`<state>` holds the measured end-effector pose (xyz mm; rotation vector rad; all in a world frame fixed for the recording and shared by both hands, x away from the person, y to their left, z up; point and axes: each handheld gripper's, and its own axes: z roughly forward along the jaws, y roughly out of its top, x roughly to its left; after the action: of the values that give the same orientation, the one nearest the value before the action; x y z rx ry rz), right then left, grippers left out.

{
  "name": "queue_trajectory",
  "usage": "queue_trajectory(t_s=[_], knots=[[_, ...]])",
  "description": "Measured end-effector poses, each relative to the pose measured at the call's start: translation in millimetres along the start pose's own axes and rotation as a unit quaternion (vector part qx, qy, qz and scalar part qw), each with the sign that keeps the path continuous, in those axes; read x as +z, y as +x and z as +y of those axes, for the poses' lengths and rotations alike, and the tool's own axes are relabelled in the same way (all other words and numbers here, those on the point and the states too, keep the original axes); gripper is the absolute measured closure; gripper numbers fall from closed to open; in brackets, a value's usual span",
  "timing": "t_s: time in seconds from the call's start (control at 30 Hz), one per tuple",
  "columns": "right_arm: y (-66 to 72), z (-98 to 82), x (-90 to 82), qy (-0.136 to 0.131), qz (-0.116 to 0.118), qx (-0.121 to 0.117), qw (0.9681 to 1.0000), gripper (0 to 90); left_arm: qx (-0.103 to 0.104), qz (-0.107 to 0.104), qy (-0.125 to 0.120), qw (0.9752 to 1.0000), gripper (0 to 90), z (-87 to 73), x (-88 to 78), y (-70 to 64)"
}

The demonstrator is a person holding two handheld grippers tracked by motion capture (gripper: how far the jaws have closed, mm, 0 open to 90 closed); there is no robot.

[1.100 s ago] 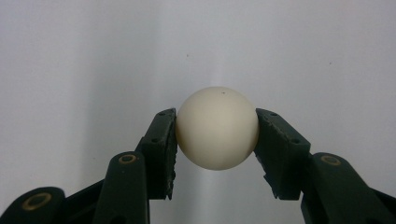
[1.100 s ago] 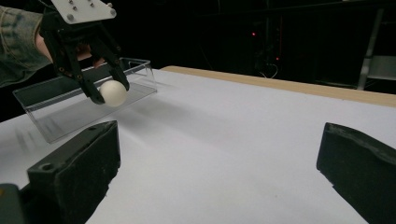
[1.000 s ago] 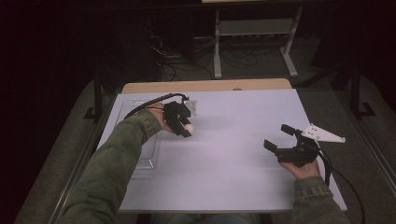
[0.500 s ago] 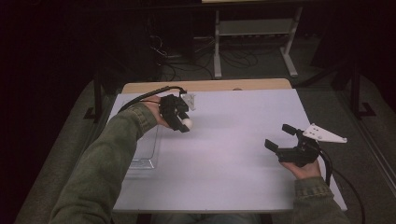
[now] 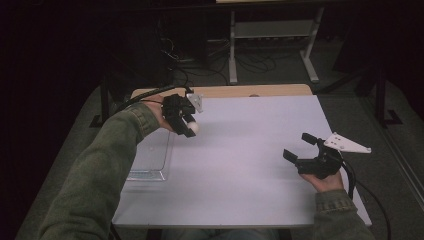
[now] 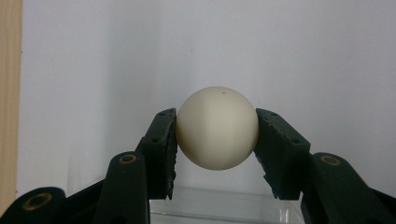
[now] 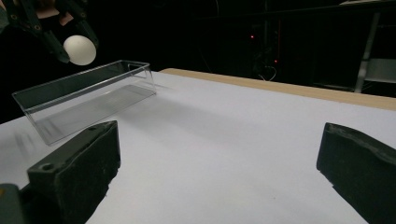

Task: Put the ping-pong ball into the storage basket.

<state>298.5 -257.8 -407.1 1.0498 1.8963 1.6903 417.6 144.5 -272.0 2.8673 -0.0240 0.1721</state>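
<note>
A white ball point(image 6: 217, 128) sits pinched between the two black pads of my left gripper point(image 6: 217, 117), which is shut on it. In the high view, that gripper point(image 5: 190, 127) holds the ball point(image 5: 193, 128) in the air, above the table's far left part and beside the far end of a clear plastic box point(image 5: 150, 161). In the right gripper view, the ball point(image 7: 79, 49) hangs above the box point(image 7: 88, 100). My right gripper point(image 5: 298, 146) rests low at the table's right side, jaws wide apart with nothing between them point(image 7: 219, 135).
The table is covered by a white sheet point(image 5: 250, 150), with a wooden strip point(image 5: 235, 91) along the far edge. The clear box lies lengthwise along the left edge. Behind the table are a metal stand point(image 5: 272, 35) and cables on a dark floor.
My left gripper has risen off the table with the ball still clamped in it, and the forearm has swung a little left. The right gripper has stayed where it was.
</note>
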Motion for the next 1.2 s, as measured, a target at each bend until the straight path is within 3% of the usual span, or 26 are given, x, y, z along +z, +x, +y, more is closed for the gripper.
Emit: queue_trajectory(t_s=[0.67,0.97,1.2], knots=[[0.8,0.8,-2.3,-0.004,0.001,0.0,1.0,0.0,0.013,0.006,0.038,0.9992,50.8,-1.5,-27.8,-11.5],[1.4,1.2,-3.4,-0.007,0.001,0.001,1.0,0.0,0.004,0.008,0.064,0.9979,50.8,-12.3,-37.8,-16.0],[1.3,0.6,-2.3,-0.002,0.001,0.001,1.0,0.0,-0.001,-0.003,0.078,0.9969,50.8,-21.4,-40.9,-20.3]])
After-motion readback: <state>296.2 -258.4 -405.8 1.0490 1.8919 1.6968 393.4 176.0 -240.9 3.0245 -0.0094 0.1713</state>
